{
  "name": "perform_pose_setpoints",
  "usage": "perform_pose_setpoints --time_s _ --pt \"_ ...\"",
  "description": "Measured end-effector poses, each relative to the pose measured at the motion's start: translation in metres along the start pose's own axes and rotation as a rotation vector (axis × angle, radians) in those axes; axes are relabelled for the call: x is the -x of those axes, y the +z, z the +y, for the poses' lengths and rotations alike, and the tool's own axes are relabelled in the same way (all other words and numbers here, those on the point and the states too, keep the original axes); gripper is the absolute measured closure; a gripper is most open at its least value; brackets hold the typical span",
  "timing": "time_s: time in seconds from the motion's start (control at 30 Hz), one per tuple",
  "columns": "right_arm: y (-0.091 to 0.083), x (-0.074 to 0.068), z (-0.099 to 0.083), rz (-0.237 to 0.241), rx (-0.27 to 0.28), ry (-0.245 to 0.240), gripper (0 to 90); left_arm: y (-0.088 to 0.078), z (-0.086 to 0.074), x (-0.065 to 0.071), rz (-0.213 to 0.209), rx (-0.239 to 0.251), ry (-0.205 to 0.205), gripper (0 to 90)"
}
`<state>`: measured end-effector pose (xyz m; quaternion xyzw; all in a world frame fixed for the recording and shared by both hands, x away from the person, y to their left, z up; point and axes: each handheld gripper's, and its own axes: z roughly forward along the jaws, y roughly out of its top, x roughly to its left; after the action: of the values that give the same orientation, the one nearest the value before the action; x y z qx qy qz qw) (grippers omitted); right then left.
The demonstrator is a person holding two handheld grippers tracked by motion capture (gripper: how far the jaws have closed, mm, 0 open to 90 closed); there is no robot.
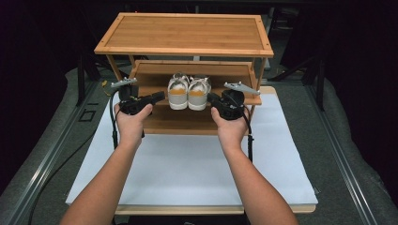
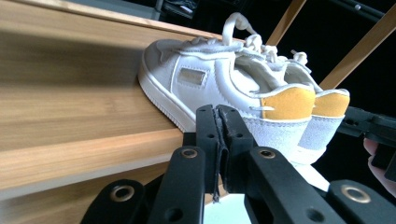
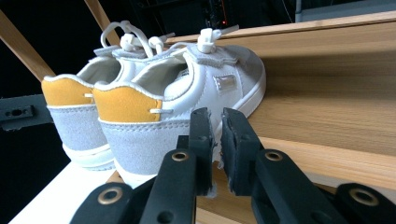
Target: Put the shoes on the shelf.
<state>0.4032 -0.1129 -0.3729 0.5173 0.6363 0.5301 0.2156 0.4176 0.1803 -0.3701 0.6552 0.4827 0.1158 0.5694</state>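
A bamboo shoe rack (image 1: pixel 187 33) stands at the far end of a white board (image 1: pixel 187 173) that covers the table. Its top shelf (image 1: pixel 141 35) carries nothing; its middle shelf (image 1: pixel 155 75) holds one pair of small white shoes (image 1: pixel 188 92) with orange heel tabs, set side by side at the near edge, heels toward the person and toes toward the far side. The two shoes touch along their inner sides, and their heels jut slightly past the shelf's near edge. The lower shelf (image 1: pixel 183 123) lies below and nearer. The left gripper (image 1: pixel 158 97), held in the person's left hand (image 1: pixel 131 119), points inward at the left shoe (image 1: pixel 178 92) from the left; in the left gripper view its jaws are pressed together, pad to pad, with nothing between them, and the tips (image 2: pixel 219 119) sit just beside the shoe's outer side near the heel. Whether they touch the shoe cannot be told. The right gripper (image 1: pixel 213 99), in the right hand (image 1: pixel 230 126), points inward at the right shoe (image 1: pixel 198 93) from the right; in the right gripper view its jaws stand narrow, a thin gap left between the pads, nothing gripped, tips (image 3: pixel 217 123) just beside the shoe's outer side behind the strap. Both shoes rest flat on the shelf.
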Motion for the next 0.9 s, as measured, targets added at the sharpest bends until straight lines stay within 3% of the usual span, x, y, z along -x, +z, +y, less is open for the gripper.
perform_pose_setpoints --time_s 0.27,0.33,0.83,0.9 --pt "0.0001 -0.0009 -0.0004 0.000 -0.006 -0.005 84.0 0.0068 -0.0022 0.0045 -0.019 -0.008 0.005 89.0" --pt "0.0007 -0.0018 -0.0008 0.002 -0.007 -0.004 86.1 0.0078 -0.0029 0.0073 0.003 -0.003 0.001 89.3" --pt "0.0012 -0.0012 -0.0003 0.032 -0.015 0.022 90.0 0.0086 -0.0024 0.0074 0.001 -0.002 0.002 89.6" --pt "0.0026 -0.0012 -0.0007 0.030 0.003 0.028 90.0 0.0087 -0.0024 0.0077 0.004 -0.002 0.005 89.6"
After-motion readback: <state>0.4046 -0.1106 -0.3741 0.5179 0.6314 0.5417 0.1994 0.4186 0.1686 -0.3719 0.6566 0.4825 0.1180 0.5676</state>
